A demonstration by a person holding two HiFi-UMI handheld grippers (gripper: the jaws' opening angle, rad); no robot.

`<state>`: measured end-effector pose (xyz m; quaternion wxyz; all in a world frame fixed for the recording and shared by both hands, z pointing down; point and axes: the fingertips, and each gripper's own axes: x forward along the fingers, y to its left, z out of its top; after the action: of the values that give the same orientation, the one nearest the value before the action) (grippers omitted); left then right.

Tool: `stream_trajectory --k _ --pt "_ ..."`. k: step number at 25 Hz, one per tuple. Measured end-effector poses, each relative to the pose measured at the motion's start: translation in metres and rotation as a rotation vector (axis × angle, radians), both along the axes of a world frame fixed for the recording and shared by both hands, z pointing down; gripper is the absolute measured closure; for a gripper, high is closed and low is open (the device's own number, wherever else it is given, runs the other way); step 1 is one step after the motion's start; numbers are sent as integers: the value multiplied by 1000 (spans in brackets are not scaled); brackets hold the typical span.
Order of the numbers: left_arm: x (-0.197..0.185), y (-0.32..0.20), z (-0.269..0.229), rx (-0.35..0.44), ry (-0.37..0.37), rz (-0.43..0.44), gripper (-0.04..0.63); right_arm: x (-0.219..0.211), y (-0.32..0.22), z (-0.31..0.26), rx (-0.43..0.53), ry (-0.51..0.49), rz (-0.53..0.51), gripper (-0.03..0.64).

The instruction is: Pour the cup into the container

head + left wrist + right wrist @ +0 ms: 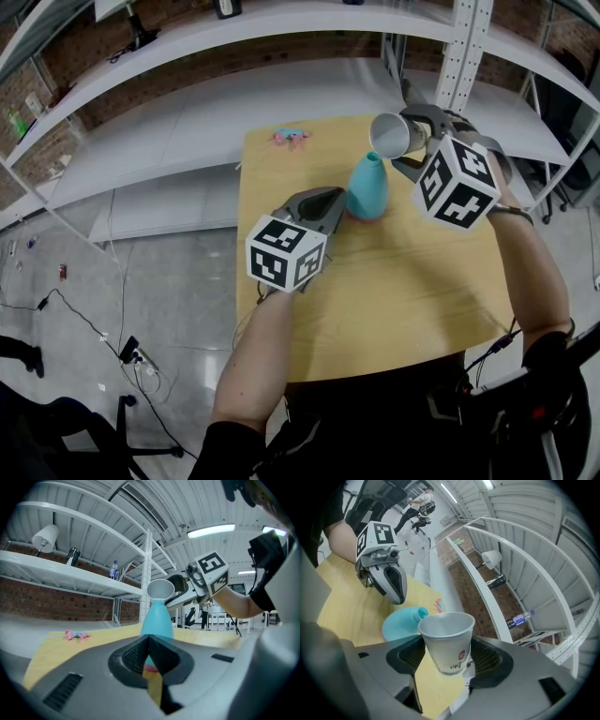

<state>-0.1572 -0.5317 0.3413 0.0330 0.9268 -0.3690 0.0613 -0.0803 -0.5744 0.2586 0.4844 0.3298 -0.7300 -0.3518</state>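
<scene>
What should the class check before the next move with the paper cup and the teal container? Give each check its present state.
1. Paper cup clamped in the right gripper: ok.
2. Cup rim close above the neck of the teal container: ok, judged from the left gripper view.
3. Container upright on the table: ok.
4. Left gripper steadying the container: not ok; its fingers are closed on nothing, beside it.
5. Contents left in the cup: cannot tell.
</scene>
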Motion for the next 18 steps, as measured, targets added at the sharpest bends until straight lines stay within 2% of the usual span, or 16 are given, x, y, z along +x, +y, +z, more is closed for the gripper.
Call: stream_trajectory --k 14,18 --pt "-1 0 -1 -1 1 -1 595 -3 1 -3 35 40 -8 310" --pt "-1 0 -1 -1 -1 -2 595 -3 1 -2 12 12 -9 310"
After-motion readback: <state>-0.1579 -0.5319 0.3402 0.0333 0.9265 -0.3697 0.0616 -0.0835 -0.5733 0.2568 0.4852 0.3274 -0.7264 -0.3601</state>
